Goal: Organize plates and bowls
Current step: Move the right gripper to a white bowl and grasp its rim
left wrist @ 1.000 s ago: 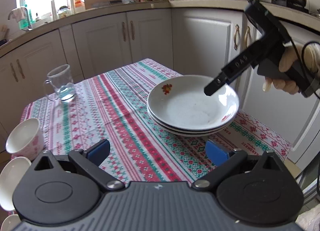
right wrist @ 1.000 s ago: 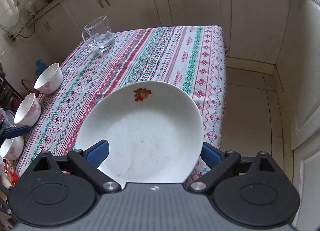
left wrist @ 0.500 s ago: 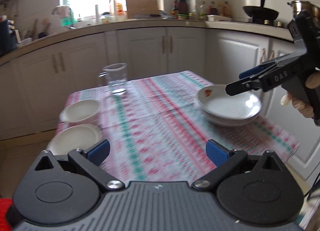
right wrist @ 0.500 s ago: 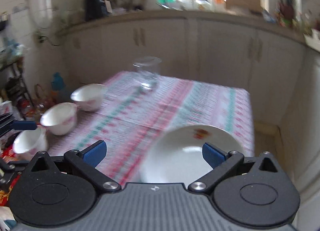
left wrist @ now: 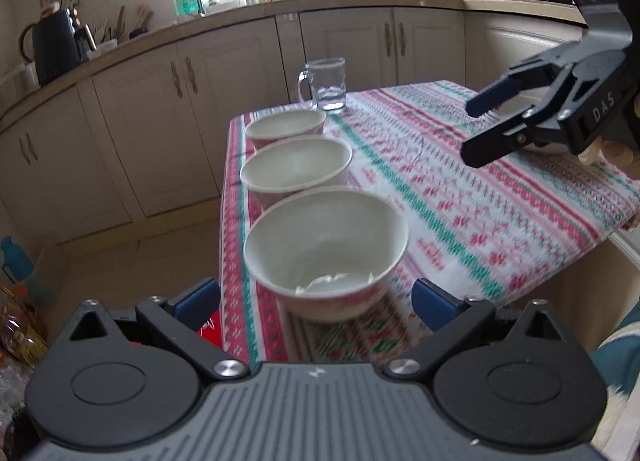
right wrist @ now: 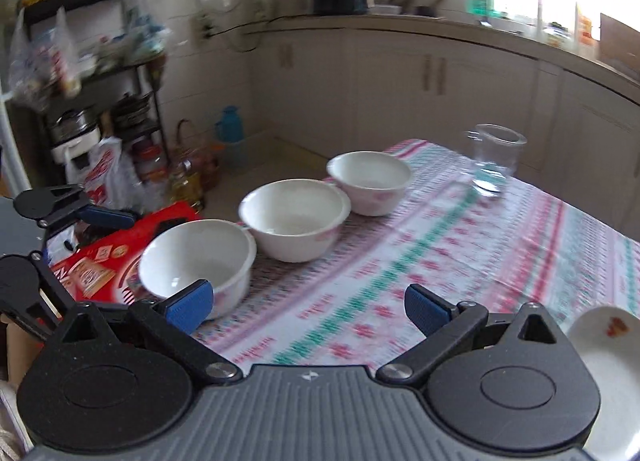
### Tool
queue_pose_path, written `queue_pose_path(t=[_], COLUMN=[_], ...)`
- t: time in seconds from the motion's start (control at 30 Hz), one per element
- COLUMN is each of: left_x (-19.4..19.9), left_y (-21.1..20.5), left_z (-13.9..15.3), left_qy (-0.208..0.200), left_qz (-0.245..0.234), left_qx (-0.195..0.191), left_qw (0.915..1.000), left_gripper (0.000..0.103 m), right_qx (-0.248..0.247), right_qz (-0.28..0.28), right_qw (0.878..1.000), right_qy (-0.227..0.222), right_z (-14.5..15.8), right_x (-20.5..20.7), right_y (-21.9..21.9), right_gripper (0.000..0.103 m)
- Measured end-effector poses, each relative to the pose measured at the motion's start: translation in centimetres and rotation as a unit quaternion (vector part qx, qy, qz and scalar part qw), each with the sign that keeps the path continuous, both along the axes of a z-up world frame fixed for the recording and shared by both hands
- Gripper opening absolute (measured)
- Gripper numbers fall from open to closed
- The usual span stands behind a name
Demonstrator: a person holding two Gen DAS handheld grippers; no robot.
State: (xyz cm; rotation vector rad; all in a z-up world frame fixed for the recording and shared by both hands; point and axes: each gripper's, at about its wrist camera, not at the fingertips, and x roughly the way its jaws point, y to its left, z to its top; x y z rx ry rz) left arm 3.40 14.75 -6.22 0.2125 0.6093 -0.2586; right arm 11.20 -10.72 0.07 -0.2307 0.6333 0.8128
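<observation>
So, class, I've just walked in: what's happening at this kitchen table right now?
A person holds a gripper in each hand, tidying crockery. Both the left gripper and the right gripper are open and empty. Three white bowls stand in a row along one table edge, the nearest bowl just ahead of the left gripper. A plate sits at the other side.

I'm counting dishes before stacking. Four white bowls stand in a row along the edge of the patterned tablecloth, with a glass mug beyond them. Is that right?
Not quite: there are three white bowls, not four. The left wrist view shows the near bowl, the middle bowl and the far bowl in a row along the tablecloth edge, with the glass mug beyond them.
</observation>
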Motion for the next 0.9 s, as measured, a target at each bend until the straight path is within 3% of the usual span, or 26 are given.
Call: queue_pose_path(t=[0.17, 0.5, 0.63, 0.9], left_x=[0.8, 2.2, 2.4, 2.5], left_y=[0.7, 0.9, 0.8, 0.8], left_z=[-1.3, -2.1, -2.1, -2.2], left_qy=[0.001, 0.001, 0.000, 0.002], left_qz=[-0.017, -0.048, -0.058, -0.064], left_qx=[-0.015, -0.027, -0.028, -0.033], left_qw=[0.9997, 0.9985, 0.9979, 0.9974], left_gripper=[0.100, 0.100, 0.091, 0.087], right_qx=[-0.006, -0.008, -0.003, -0.001], right_qz=[0.032, 0.039, 0.047, 0.059], right_qw=[0.999, 0.998, 0.997, 0.995], right_qy=[0.014, 0.051, 0.066, 0.086], right_z=[-0.5, -2.4, -2.7, -3.3], right_x=[0.2, 1.6, 2.0, 2.6], right_y=[3.4, 6.8, 7.1, 7.9], right_gripper=[0.103, 0.100, 0.086, 0.066])
